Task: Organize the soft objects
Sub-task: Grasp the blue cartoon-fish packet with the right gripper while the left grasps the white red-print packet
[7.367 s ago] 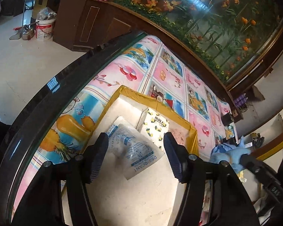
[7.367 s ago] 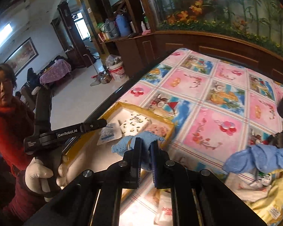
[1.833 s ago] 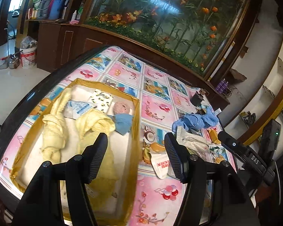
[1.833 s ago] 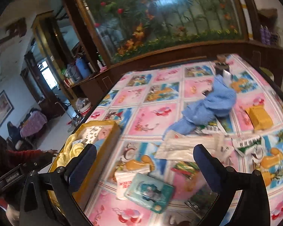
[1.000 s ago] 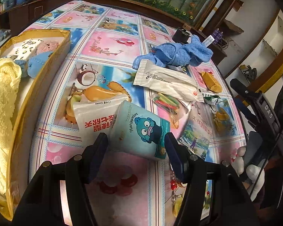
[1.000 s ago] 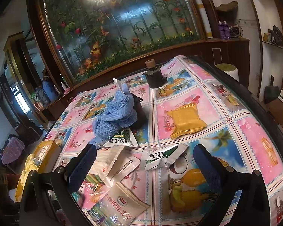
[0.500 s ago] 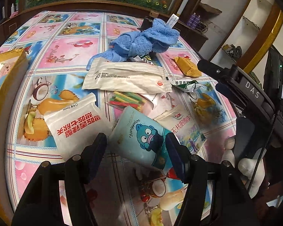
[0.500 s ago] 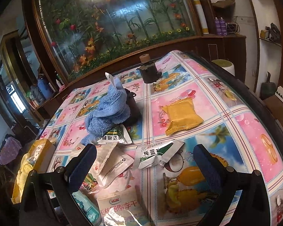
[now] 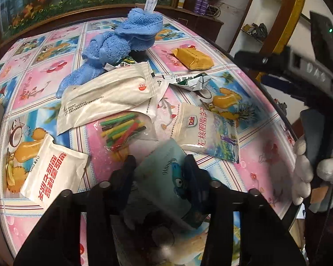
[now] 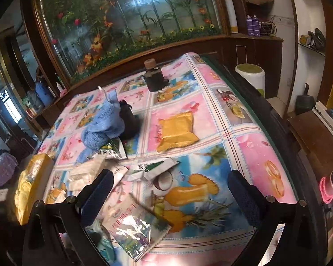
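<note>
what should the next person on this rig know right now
Left gripper: fingers around the teal cartoon pouch, on or just above the table; closure unclear.
Right gripper: wide open, empty.
Done: yellow towel lies in the yellow box.
Left on the table: blue towel, white packs, Dole bag, orange packet.

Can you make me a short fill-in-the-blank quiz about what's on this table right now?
1. The left gripper has its jaws around a light blue ____ with a cartoon face.
2. The towel piled at the far side of the table is ____ in colour.
3. The right gripper is ____, holding nothing.
4. The clear bag holds coloured ____.

Missing words: packet; blue; open; sticks
</note>
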`<state>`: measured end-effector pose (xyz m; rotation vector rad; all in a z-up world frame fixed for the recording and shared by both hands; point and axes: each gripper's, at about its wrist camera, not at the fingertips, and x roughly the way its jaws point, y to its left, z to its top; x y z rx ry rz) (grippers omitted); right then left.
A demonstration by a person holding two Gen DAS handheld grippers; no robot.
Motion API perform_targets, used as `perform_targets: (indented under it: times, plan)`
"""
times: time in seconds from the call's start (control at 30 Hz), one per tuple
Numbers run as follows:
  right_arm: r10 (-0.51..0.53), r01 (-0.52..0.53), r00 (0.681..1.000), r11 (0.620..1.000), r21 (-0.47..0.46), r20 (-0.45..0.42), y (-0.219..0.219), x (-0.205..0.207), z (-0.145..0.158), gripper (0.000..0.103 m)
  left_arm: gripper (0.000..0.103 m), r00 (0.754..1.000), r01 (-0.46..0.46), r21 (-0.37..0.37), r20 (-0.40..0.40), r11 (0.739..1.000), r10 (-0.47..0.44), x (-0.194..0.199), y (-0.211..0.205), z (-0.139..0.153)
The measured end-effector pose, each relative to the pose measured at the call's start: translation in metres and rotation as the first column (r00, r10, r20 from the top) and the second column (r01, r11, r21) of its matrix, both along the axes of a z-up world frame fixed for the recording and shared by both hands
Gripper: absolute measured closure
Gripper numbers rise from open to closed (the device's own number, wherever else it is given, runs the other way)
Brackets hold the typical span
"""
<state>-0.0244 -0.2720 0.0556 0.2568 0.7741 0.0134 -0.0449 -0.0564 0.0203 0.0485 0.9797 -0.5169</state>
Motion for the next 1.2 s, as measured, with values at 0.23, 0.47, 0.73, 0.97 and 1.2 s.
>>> perform_targets:
  times: [0.23, 0.47, 0.73, 0.97, 1.2]
  plan:
    - [0.113, -0.111, 0.988, 0.994, 0.019, -0.103, 0.018, 0.001, -0.023, 0.0, 0.084, 0.998, -0.033, -0.139, -0.053, 0.99, 0.026, -0.018, 0.045, 0.016]
    - [0.19, -0.184, 0.978, 0.98, 0.073, -0.091, 0.044, 0.0, -0.009, 0.0, 0.056, 0.989, -0.148, -0.202, -0.054, 0.968, 0.14, -0.031, 0.093, 0.026]
    - [0.484, -0.49, 0.859, 0.871, 0.002, -0.168, 0.14, -0.026, -0.017, 0.0, 0.04, 0.953, -0.303, -0.095, -0.052, 0.948, 0.299, -0.005, 0.134, 0.021]
    - [0.506, -0.542, 0.832, 0.83, -0.134, -0.23, 0.169, -0.039, -0.038, 0.0, 0.029, 0.969, -0.243, 0.116, -0.006, 0.963, 0.246, 0.026, 0.098, -0.002]
    - [0.495, -0.536, 0.829, 0.835, -0.122, -0.26, 0.165, -0.033, -0.056, 0.001, 0.015, 0.99, -0.141, 0.188, 0.052, 0.972, 0.133, 0.029, 0.063, -0.016]
